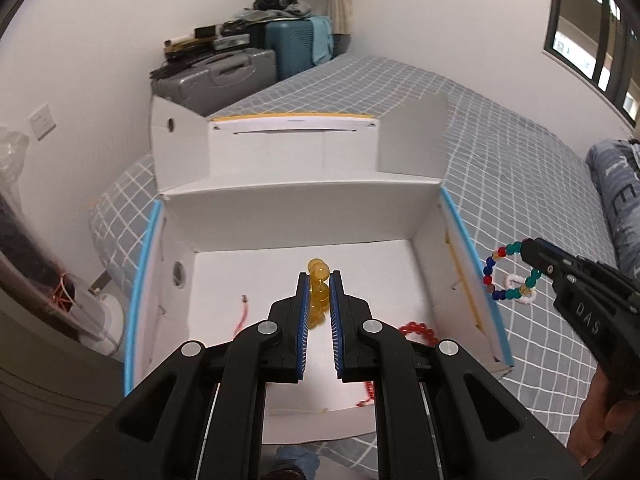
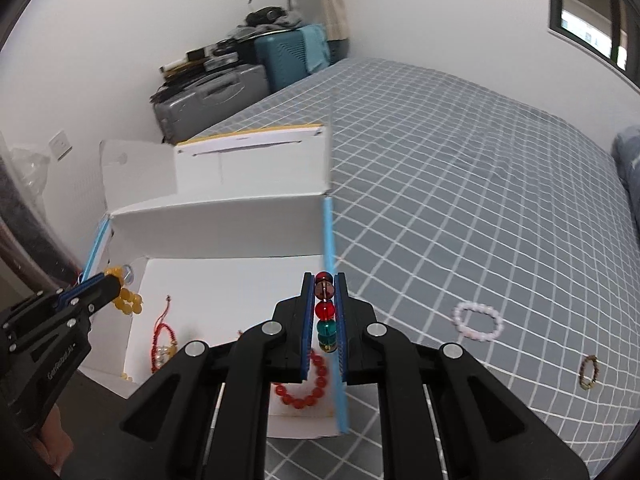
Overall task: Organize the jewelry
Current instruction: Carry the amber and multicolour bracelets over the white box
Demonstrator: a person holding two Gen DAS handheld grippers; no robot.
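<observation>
A white open box [image 1: 296, 216] with blue edges lies on the bed. My left gripper [image 1: 319, 280] is shut on a yellow bead bracelet [image 1: 319, 292] and holds it above the box floor; it also shows in the right wrist view [image 2: 105, 285]. My right gripper [image 2: 325, 280] is shut on a multicoloured bead bracelet [image 2: 325, 312], just over the box's right wall [image 2: 329, 240]; that bracelet also hangs in the left wrist view [image 1: 505, 276]. Inside the box lie a red bead bracelet [image 2: 304, 392] and red cord bracelets [image 2: 162, 332].
A pale pink bead bracelet [image 2: 478, 320] and a small brown-green bracelet [image 2: 589, 372] lie on the grey checked bedsheet [image 2: 460, 184] right of the box. The box lid [image 1: 292, 132] stands open behind. Suitcases [image 1: 224, 76] stand in the far corner.
</observation>
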